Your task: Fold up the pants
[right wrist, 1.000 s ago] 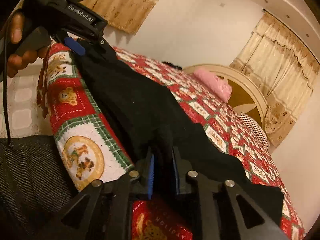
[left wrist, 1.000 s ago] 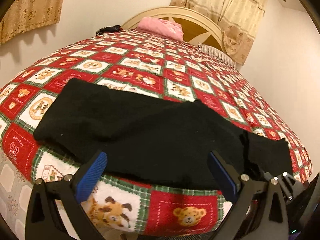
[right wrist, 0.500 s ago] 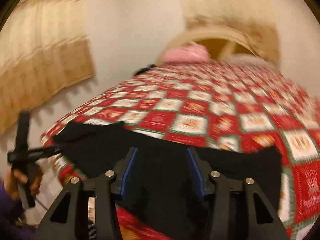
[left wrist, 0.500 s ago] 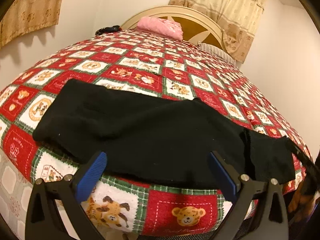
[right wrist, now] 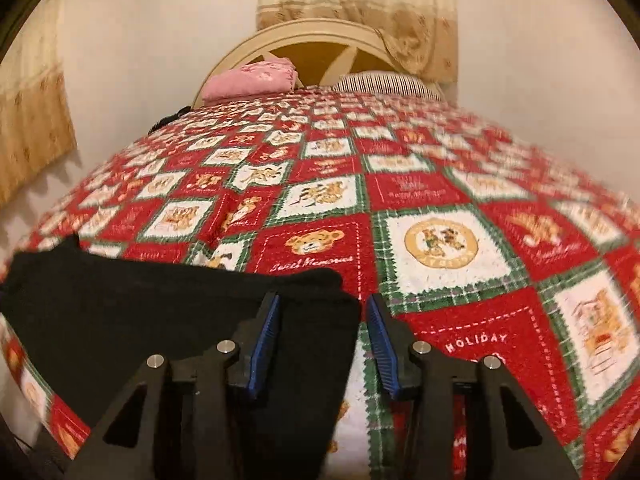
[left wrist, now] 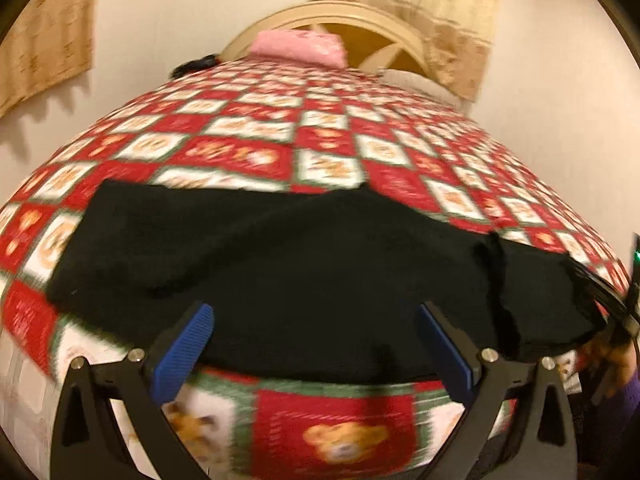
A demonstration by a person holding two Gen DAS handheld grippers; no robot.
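Black pants point(left wrist: 288, 272) lie flat along the near edge of the bed, running left to right. My left gripper point(left wrist: 316, 344) is wide open at the near hem around the middle of the pants, holding nothing. In the right wrist view the pants point(right wrist: 152, 320) fill the lower left. My right gripper point(right wrist: 322, 340) is open over their right end, with the left finger on the cloth and the right finger past its edge.
The bed has a red, white and green teddy-bear quilt point(right wrist: 432, 240). A pink folded cloth point(right wrist: 252, 78) and a striped pillow point(right wrist: 384, 82) lie by the cream headboard point(right wrist: 316, 40). Curtains hang on the walls. The bed's front edge drops off just below the grippers.
My right gripper let go of the pants, opened and swung round to face the headboard over their right end. My left gripper stayed open and moved a little closer.
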